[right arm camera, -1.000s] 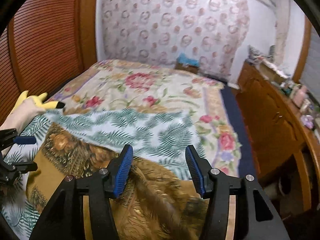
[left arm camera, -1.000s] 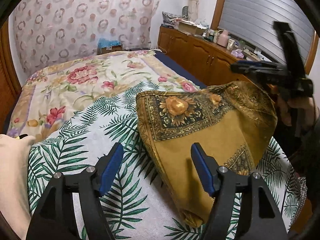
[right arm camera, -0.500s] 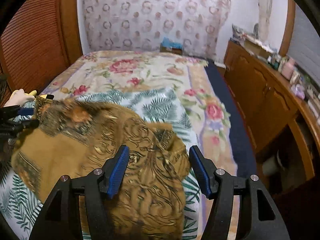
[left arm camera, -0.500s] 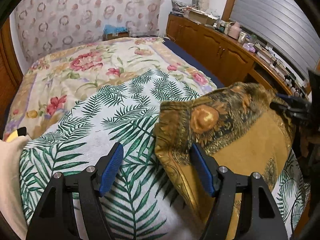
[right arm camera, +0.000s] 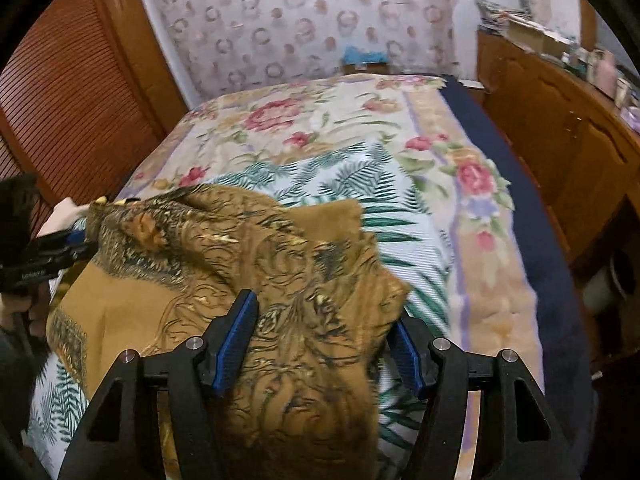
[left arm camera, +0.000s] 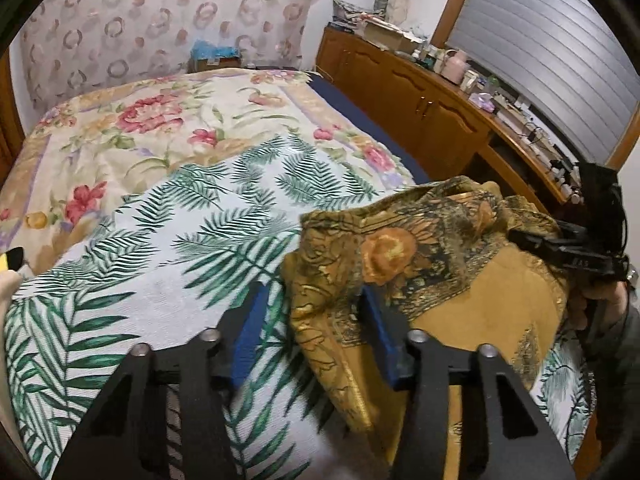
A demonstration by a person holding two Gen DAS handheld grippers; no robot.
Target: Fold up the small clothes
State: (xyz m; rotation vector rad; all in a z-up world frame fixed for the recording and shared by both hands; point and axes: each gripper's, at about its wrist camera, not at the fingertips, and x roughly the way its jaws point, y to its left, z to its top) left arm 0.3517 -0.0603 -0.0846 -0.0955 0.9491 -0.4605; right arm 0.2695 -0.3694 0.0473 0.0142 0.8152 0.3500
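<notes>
On the bed (left arm camera: 132, 148), over the palm-leaf sheet (left arm camera: 168, 264), our left gripper (left arm camera: 316, 332) has just been closing around the ochre garment's (left arm camera: 472, 304) edge, pads not pressing; our right gripper (right arm camera: 320, 344) straddles it, jaws apart.

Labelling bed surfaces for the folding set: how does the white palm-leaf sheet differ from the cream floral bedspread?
Print: the white palm-leaf sheet carries green fronds, while the cream floral bedspread has pink-red flowers and a tan border.
Layer: the sheet lies on top at the near end, and the bedspread shows beyond it toward the wall.
Load: the mustard patterned garment rests on the sheet; the bedspread's visible part is bare.
Both lie flat.
</notes>
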